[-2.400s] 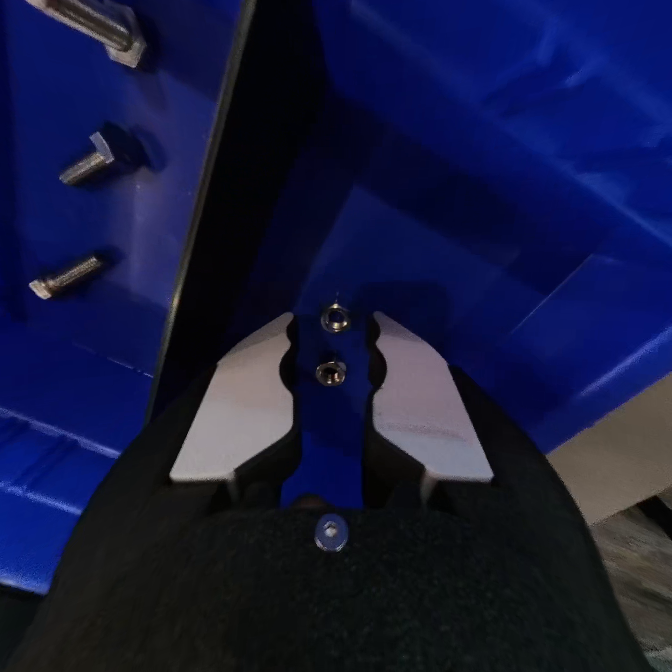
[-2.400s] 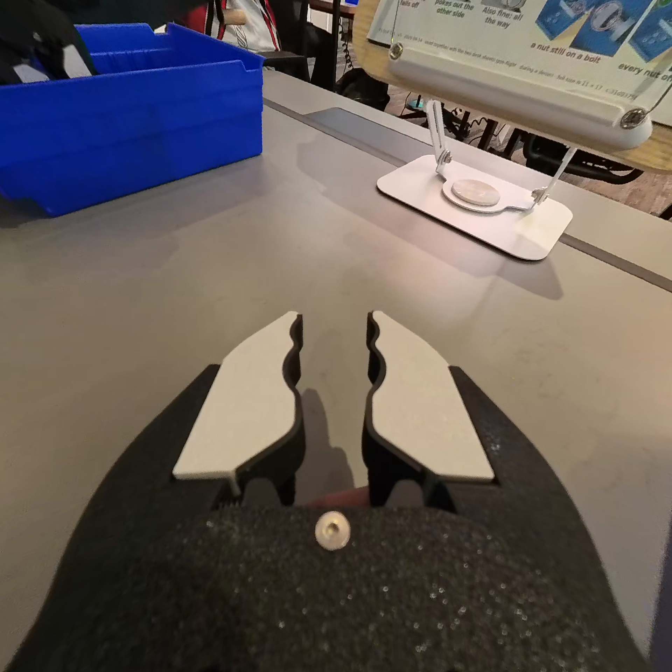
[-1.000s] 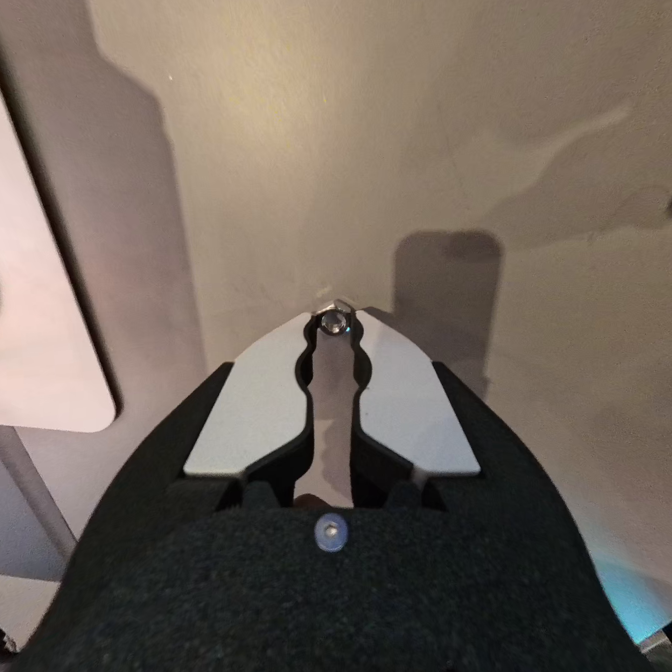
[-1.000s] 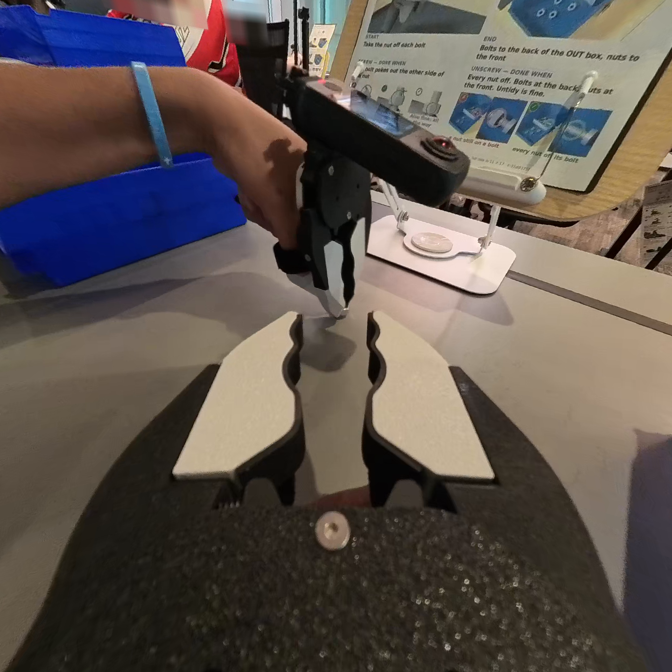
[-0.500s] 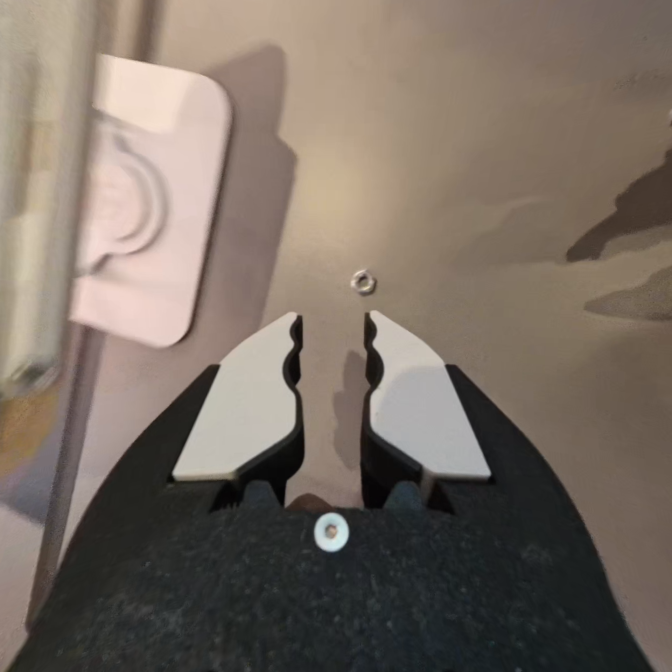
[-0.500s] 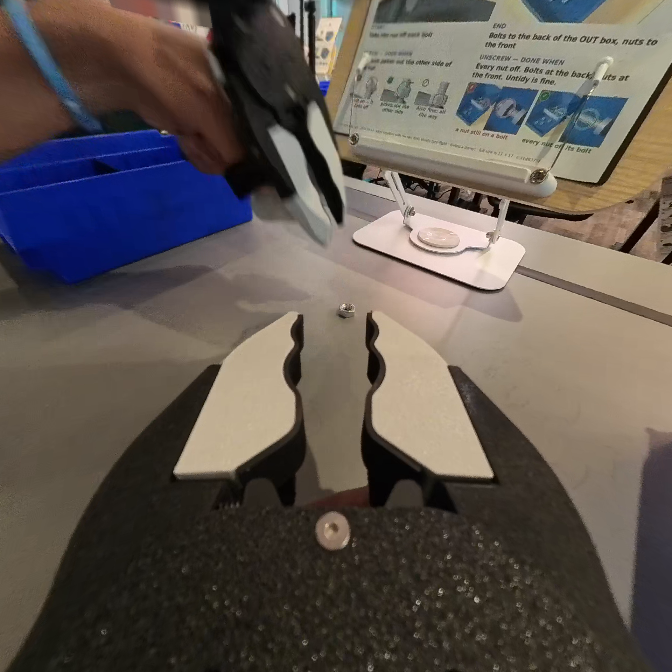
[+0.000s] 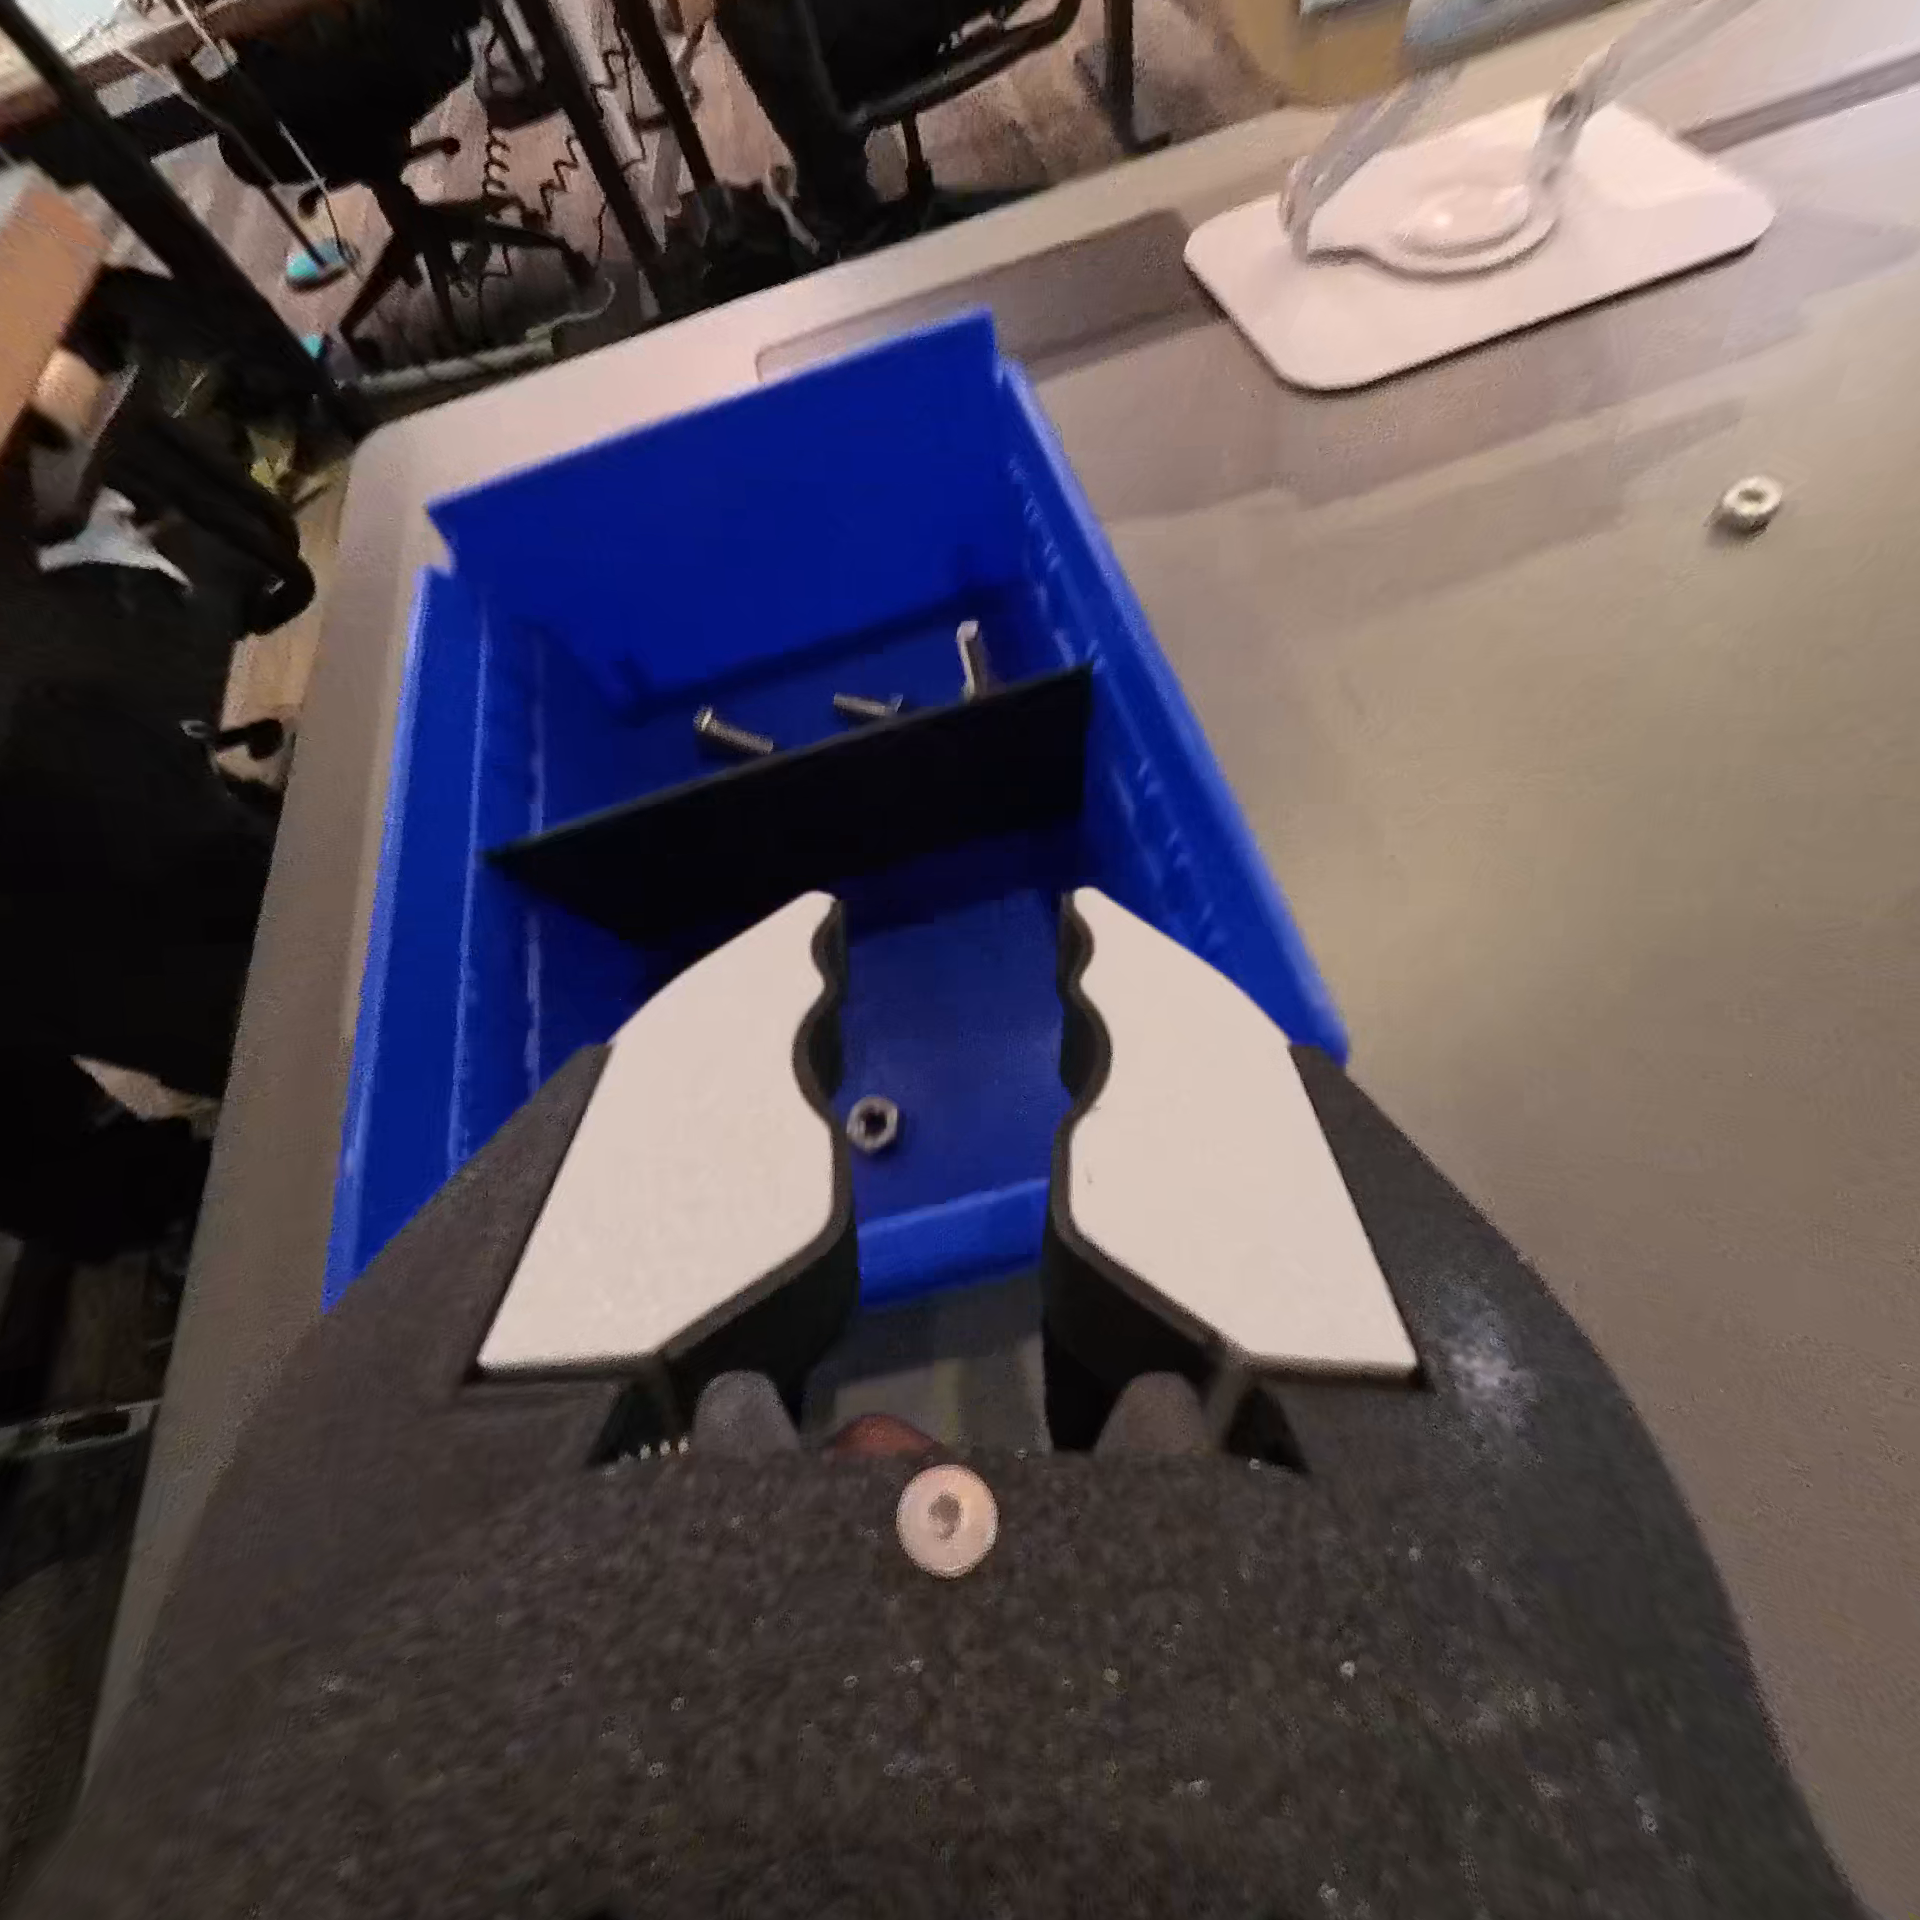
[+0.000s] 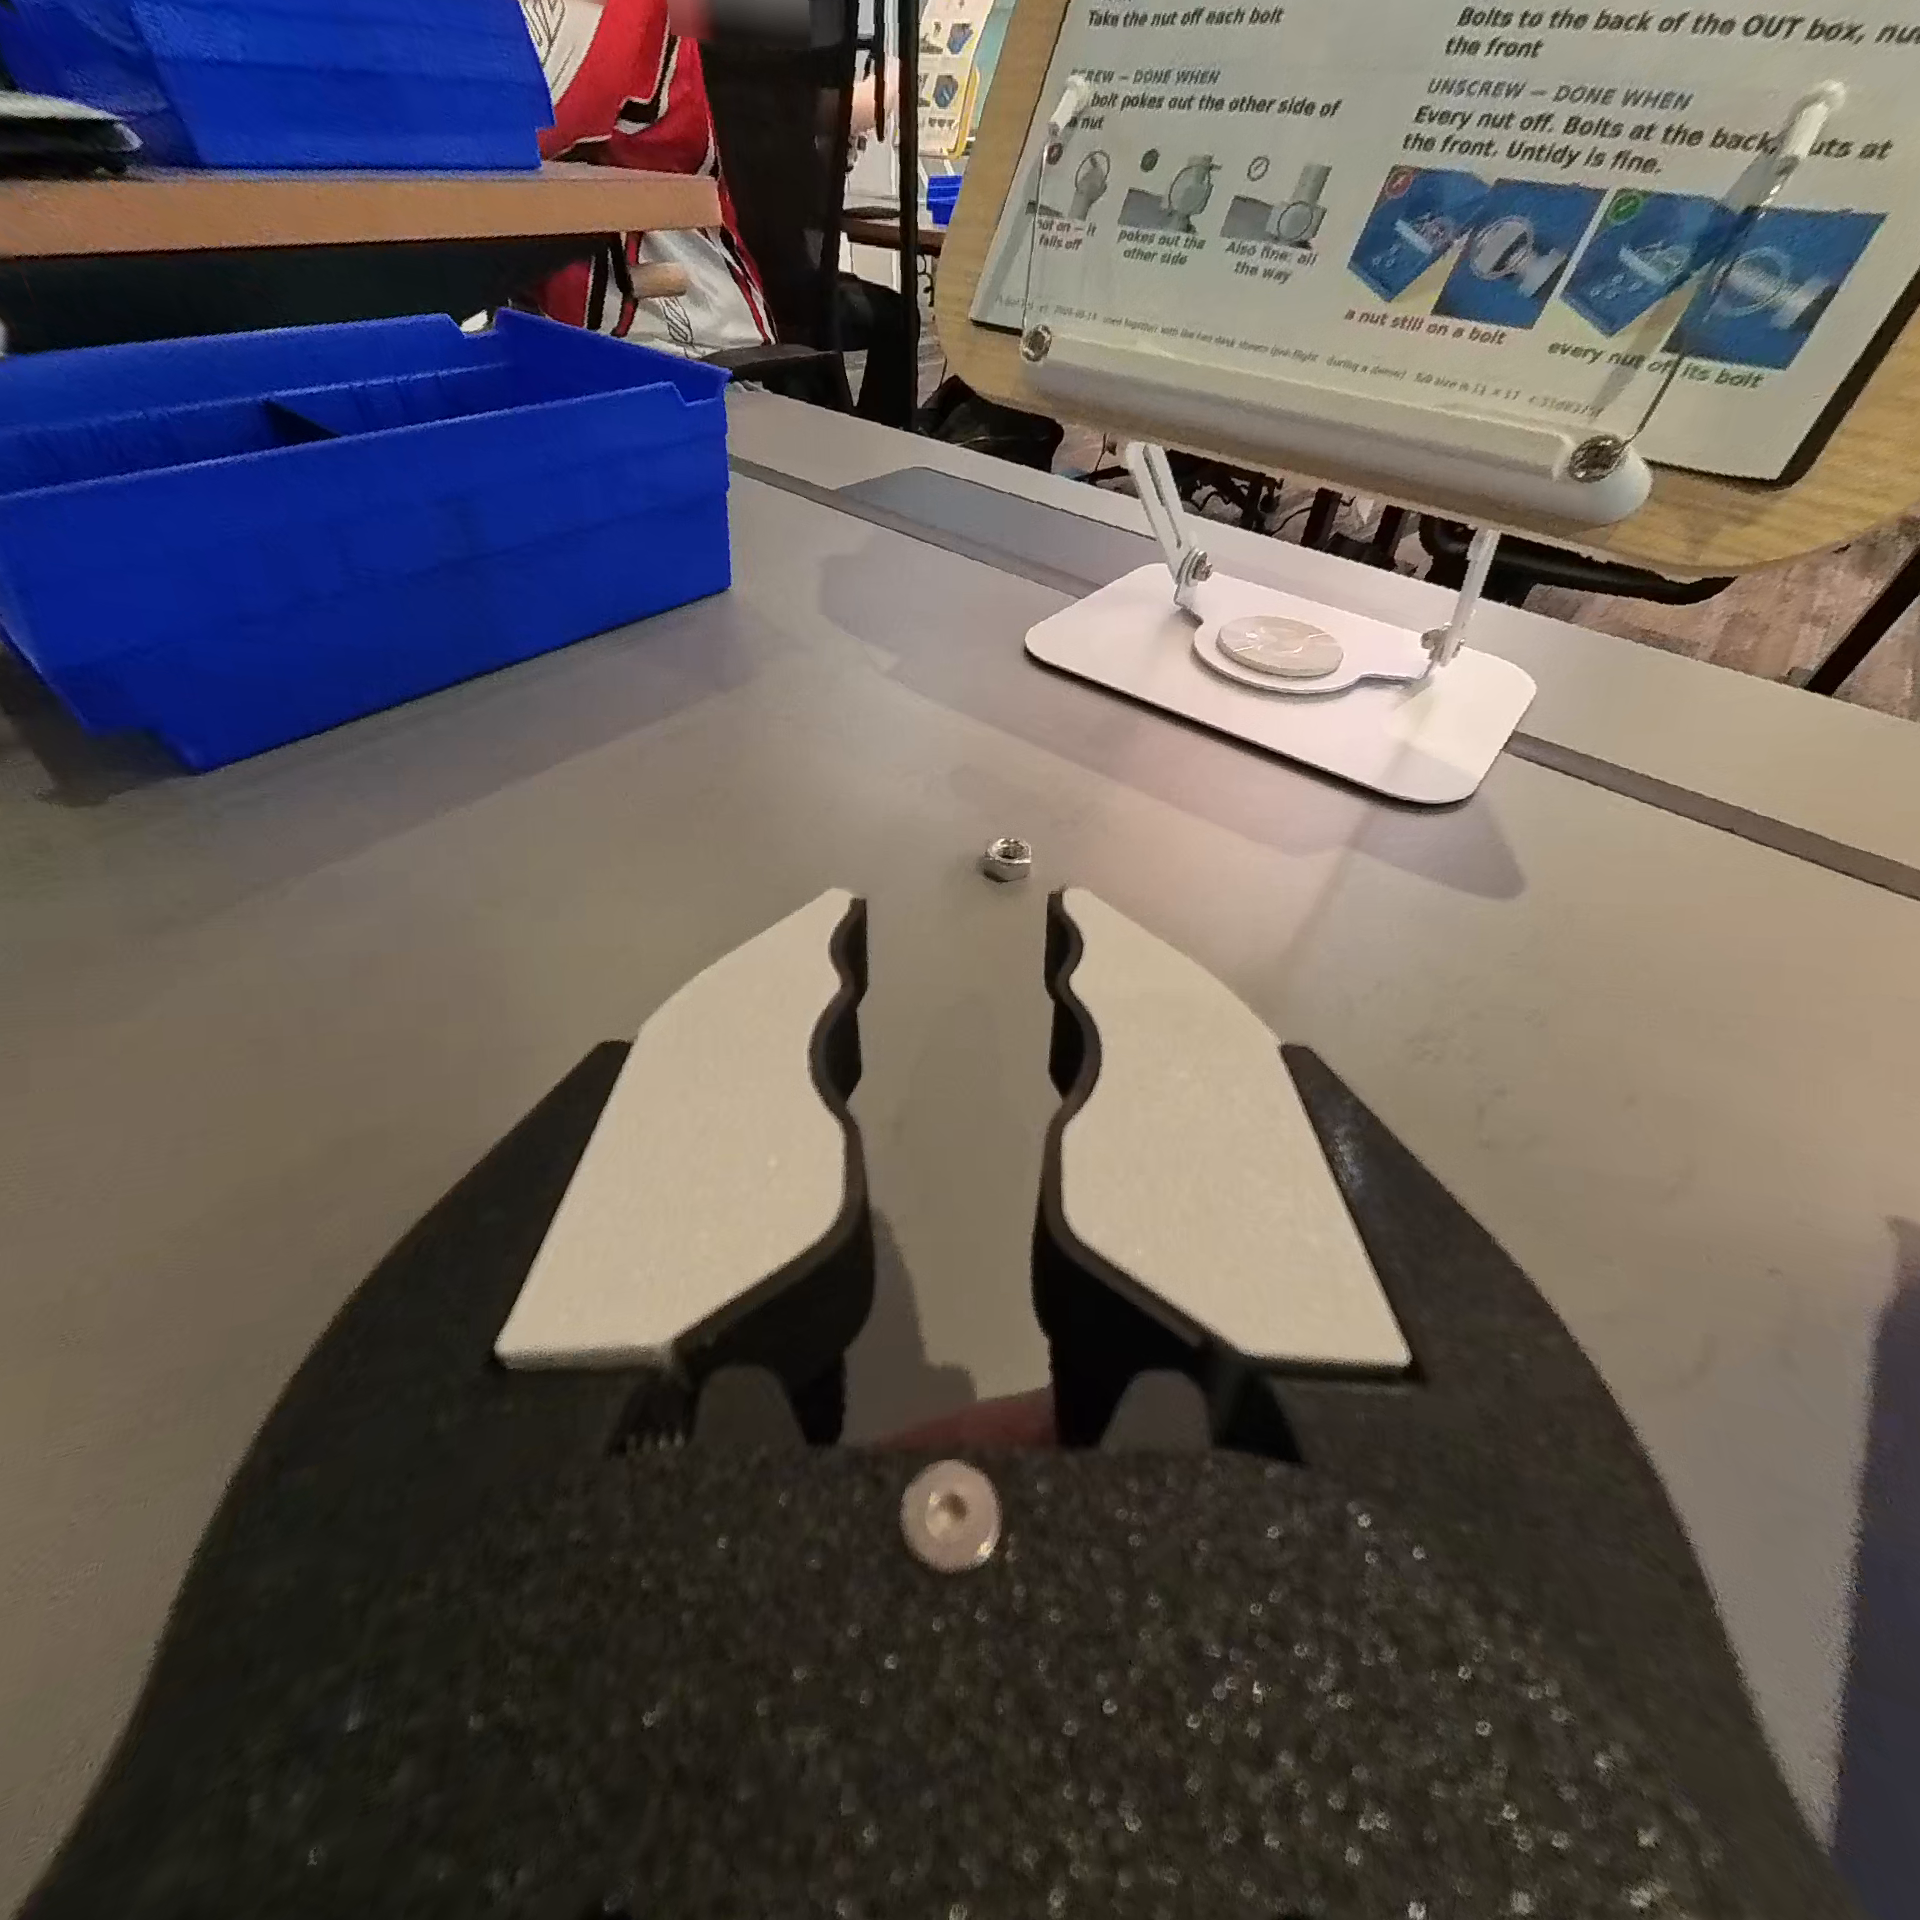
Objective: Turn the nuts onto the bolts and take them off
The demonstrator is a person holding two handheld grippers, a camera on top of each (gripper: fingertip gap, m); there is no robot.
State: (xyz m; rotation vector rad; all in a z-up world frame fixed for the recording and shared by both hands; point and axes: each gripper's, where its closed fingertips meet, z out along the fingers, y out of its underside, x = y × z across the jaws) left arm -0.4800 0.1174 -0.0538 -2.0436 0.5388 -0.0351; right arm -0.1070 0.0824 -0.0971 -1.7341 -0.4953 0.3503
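Note:
A blue bin (image 7: pixel 1174 748) with a black divider (image 7: pixel 831 821) stands on the grey table. Three bolts (image 7: pixel 732 732) lie in its far compartment. One nut (image 7: pixel 873 1127) lies in its near compartment, seen between my left gripper's fingers. My left gripper (image 7: pixel 945 914) is open and empty, held above the bin's near end. A second nut (image 8: pixel 1006 858) lies loose on the table, also in the left wrist view (image 7: pixel 1751 507). My right gripper (image 8: pixel 954 902) is open and empty, low over the table, its tips just short of that nut.
A white stand (image 8: pixel 1288 675) holding an instruction board (image 8: pixel 1455 208) is behind the loose nut. The blue bin (image 8: pixel 364 582) sits at the left in the right wrist view. More blue bins (image 8: pixel 312 73) rest on a shelf behind. A person in red and white (image 8: pixel 665 208) is at the back. Left tips to right tips: about 40 centimetres.
My left gripper set the nut down on the table, opened, and swung away left to above the blue bin. My right gripper stayed open and nearly still.

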